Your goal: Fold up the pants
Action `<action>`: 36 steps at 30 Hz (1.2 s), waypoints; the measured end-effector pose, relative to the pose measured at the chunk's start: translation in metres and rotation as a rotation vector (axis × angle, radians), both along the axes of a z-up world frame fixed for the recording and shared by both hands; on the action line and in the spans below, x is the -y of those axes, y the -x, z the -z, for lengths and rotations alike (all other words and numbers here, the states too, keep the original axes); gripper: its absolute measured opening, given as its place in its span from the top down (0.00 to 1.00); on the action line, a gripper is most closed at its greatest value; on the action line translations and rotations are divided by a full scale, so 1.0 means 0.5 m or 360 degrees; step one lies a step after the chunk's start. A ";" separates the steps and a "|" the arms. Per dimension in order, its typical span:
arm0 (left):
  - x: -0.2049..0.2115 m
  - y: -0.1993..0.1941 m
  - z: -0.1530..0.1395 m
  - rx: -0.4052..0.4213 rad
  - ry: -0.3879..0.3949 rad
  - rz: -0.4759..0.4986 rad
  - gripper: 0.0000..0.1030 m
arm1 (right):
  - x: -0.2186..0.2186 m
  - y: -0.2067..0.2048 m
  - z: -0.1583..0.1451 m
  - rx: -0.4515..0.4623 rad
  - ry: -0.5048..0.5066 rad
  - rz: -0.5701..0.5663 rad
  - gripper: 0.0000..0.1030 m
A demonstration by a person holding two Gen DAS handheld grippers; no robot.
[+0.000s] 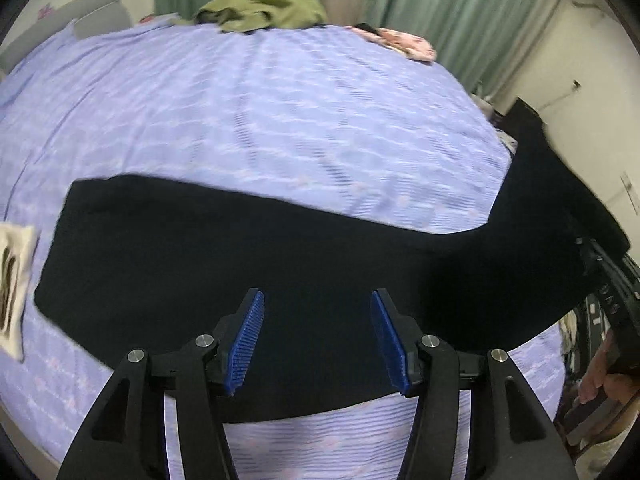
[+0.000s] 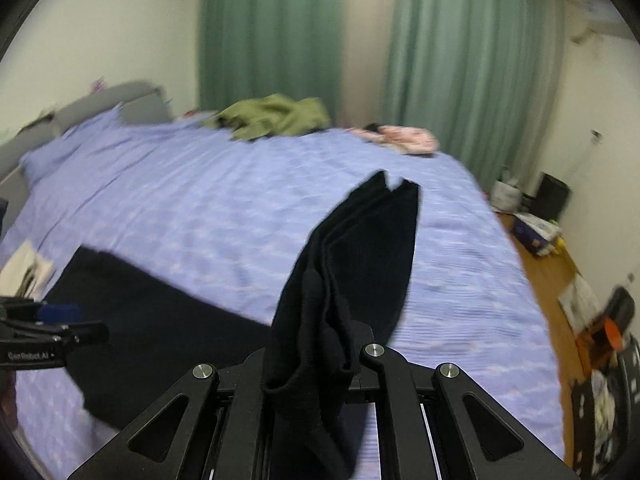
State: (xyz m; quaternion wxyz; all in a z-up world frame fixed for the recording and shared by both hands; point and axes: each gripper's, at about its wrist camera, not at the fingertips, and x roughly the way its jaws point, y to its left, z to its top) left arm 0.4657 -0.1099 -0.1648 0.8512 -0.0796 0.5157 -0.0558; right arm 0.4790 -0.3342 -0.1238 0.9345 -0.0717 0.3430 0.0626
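Black pants (image 1: 224, 248) lie spread across the near side of a bed with a lilac cover (image 1: 260, 112). My left gripper (image 1: 317, 340) is open, its blue pads (image 1: 248, 340) above the pants, holding nothing. My right gripper (image 2: 320, 360) is shut on a bunched end of the pants (image 2: 360, 248), lifted off the bed; its fingertips are hidden by the cloth. The right gripper shows at the right edge of the left wrist view (image 1: 612, 296). The left gripper shows at the left edge of the right wrist view (image 2: 52, 332).
An olive green garment (image 1: 264, 10) and a pink floral cloth (image 1: 404, 42) lie at the bed's far edge. A cream cloth item (image 1: 14, 280) lies at the left. Green curtains (image 2: 272, 32) hang behind. Clutter sits on the wooden floor (image 2: 552, 264) at the right.
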 end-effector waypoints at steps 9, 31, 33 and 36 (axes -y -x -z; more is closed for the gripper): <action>-0.131 0.032 0.106 -0.0076 0.0007 -0.0068 0.47 | -0.253 -0.052 0.237 -0.0362 0.0060 -0.0269 0.91; -0.298 0.062 0.200 -0.0122 0.0020 -0.0195 0.46 | -0.386 -0.027 0.404 -0.0589 0.0043 -0.0199 0.86; -0.311 0.062 0.202 -0.0127 0.0013 -0.0214 0.45 | -0.389 -0.028 0.404 -0.0604 0.0028 -0.0190 0.77; -0.331 0.065 0.200 -0.0127 0.0000 -0.0249 0.43 | -0.404 -0.026 0.399 -0.0642 -0.0029 -0.0216 0.54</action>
